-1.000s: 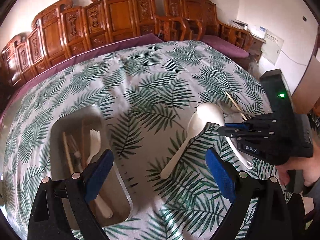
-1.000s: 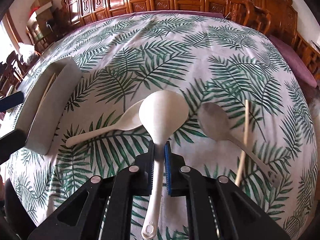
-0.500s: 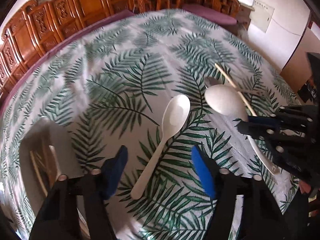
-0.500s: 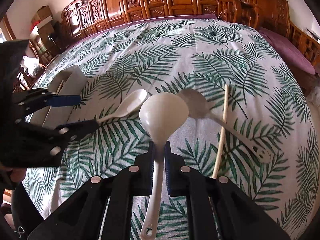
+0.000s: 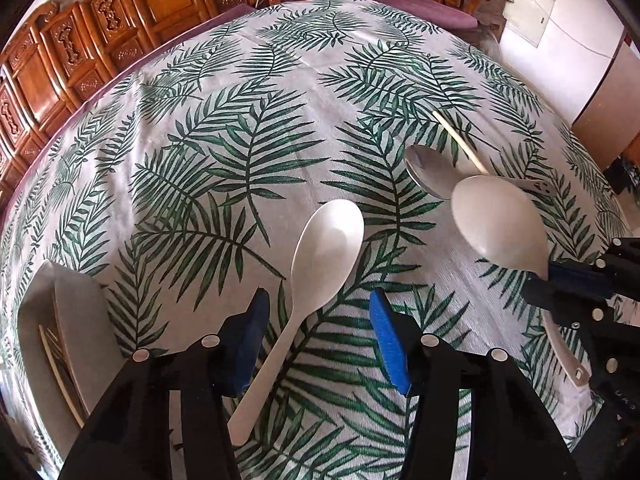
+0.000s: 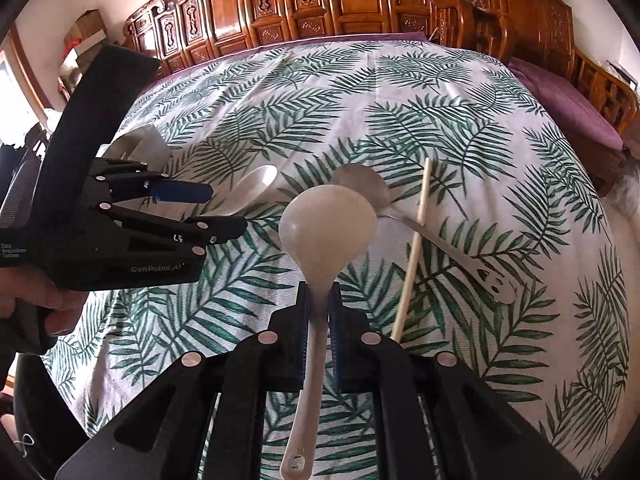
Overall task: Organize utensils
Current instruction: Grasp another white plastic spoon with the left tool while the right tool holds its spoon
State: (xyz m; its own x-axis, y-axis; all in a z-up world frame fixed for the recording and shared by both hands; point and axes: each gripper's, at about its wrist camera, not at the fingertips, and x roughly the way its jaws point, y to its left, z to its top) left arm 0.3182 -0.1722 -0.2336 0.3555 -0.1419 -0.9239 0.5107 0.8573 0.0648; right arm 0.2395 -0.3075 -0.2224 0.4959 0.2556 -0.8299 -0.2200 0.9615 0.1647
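L gripper (image 5: pixel 316 340), half-open & closing, straddles white spoon (image 5: pixel 324 256), handle lengthwise between pads; R gripper (image 6: pixel 319 312) clamps ladle (image 6: pixel 328 228).

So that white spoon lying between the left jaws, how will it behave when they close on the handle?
The white spoon looks like rigid plastic, so probably stiff and light. Its handle is thin and glossy, so it may slip or swivel in the left gripper, whose jaws have just been closing but do not touch it yet. The broad bowl probably makes it bowl-heavy, so it could droop.

background, non-task items
palm-leaf tablecloth (image 5: pixel 280 128) under the fingers; carved wooden chairs (image 6: pixel 344 0) far beyond the fingertips; purple cushion (image 6: pixel 560 100) beyond-right.
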